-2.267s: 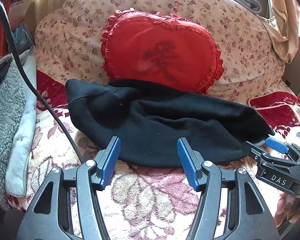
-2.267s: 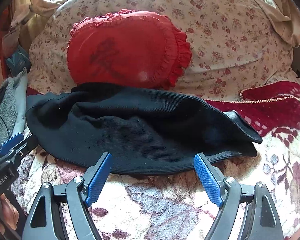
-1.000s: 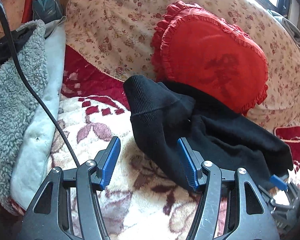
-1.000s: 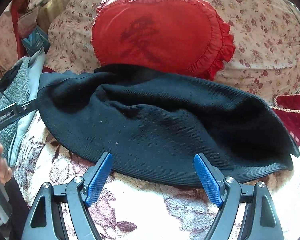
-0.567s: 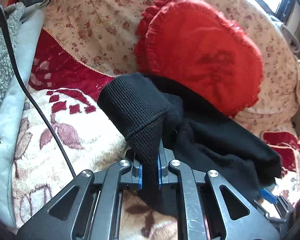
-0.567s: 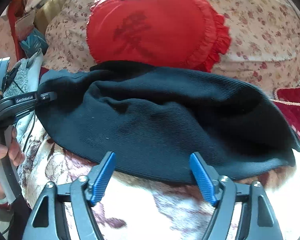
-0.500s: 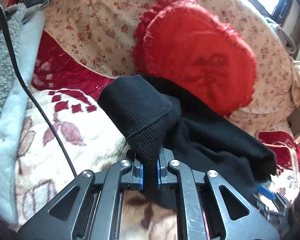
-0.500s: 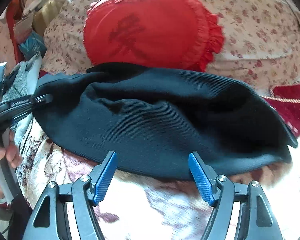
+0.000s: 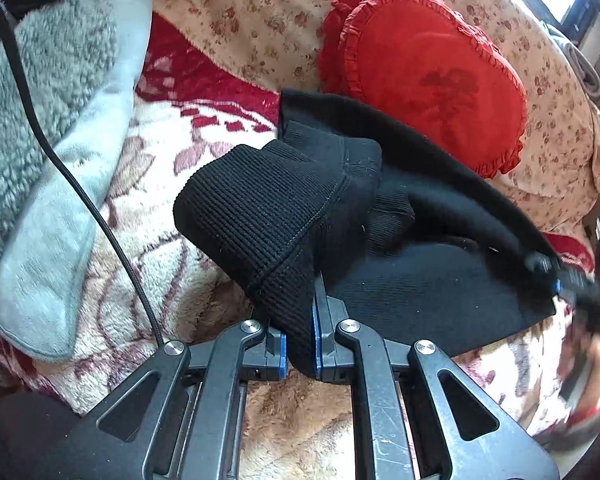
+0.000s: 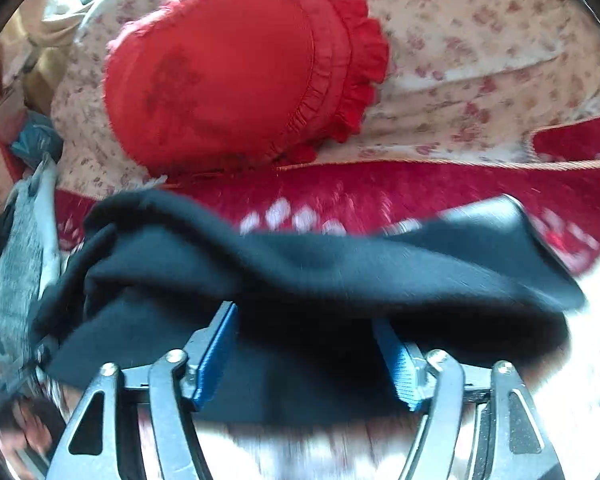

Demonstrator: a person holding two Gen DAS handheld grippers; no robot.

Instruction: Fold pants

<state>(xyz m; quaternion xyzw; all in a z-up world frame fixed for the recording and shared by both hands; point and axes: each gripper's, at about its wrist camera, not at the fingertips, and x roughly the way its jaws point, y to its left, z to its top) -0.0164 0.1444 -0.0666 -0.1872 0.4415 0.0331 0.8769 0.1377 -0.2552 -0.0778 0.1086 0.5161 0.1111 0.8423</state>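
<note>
Black ribbed pants [image 9: 268, 208], a red ruffled heart-shaped cushion [image 9: 428, 76], a cream bedcover [image 9: 260, 12] dotted with small reddish flowers, a cream blanket [image 9: 160, 240] with maroon leaf patterns, a grey fleece [image 9: 40, 80], blue gripper pads [image 10: 216, 354].

Black ribbed pants [image 9: 268, 216] (bunched) lie on the floral blanket [image 9: 172, 280].
</note>
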